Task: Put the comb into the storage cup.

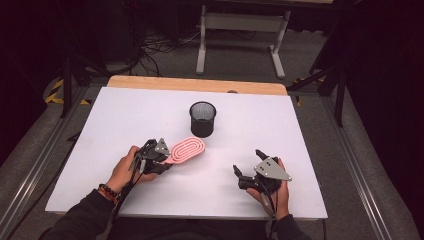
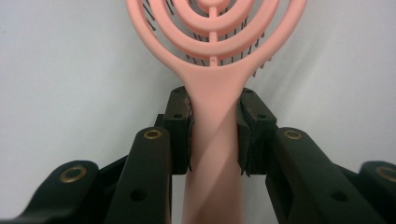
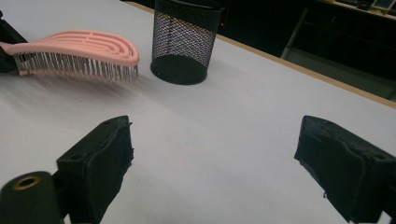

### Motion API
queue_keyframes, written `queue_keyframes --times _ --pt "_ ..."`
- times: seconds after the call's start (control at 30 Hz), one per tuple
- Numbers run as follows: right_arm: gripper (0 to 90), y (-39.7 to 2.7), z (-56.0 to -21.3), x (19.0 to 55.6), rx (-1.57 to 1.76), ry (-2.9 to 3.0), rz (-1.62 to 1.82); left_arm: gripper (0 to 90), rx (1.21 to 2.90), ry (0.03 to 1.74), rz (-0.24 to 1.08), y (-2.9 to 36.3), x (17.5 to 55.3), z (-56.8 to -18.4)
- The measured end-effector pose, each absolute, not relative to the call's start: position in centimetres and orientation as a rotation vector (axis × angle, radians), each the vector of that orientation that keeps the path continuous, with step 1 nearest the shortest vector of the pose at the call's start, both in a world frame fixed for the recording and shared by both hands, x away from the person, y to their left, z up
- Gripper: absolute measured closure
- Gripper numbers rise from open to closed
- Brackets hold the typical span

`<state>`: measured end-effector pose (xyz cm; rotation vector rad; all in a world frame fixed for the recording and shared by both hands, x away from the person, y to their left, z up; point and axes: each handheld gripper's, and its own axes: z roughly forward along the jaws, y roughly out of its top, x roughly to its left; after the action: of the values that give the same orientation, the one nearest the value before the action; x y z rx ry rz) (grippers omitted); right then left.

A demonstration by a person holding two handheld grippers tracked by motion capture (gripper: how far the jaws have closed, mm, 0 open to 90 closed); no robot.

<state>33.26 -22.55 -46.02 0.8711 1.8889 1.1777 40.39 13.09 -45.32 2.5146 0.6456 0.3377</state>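
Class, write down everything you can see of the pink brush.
The brush is pink, plastic by its look, with an oval head of open concentric loops and pale, dark-tipped bristles facing down. Its smooth handle is clamped between the left tongs' pads. It lies about level, bristles at the white table, head toward the black mesh cup, not touching it.

Fingers (image 2: 180, 121) clamp hairbrush (image 2: 215, 93) (pink).
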Motion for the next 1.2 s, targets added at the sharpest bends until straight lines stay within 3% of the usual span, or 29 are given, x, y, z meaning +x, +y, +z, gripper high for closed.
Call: queue_keyframes --times 0.63,1.2 --pt "10.7 -22.3 -45.7 33.1 0.854 1.887 1.197 69.4 2.323 0.608 0.503 14.2 38.2 -43.9" --pt "8.8 -20.1 -43.6 33.1 0.803 1.918 1.325 69.4 2.118 0.602 0.562 14.5 37.2 -43.6"
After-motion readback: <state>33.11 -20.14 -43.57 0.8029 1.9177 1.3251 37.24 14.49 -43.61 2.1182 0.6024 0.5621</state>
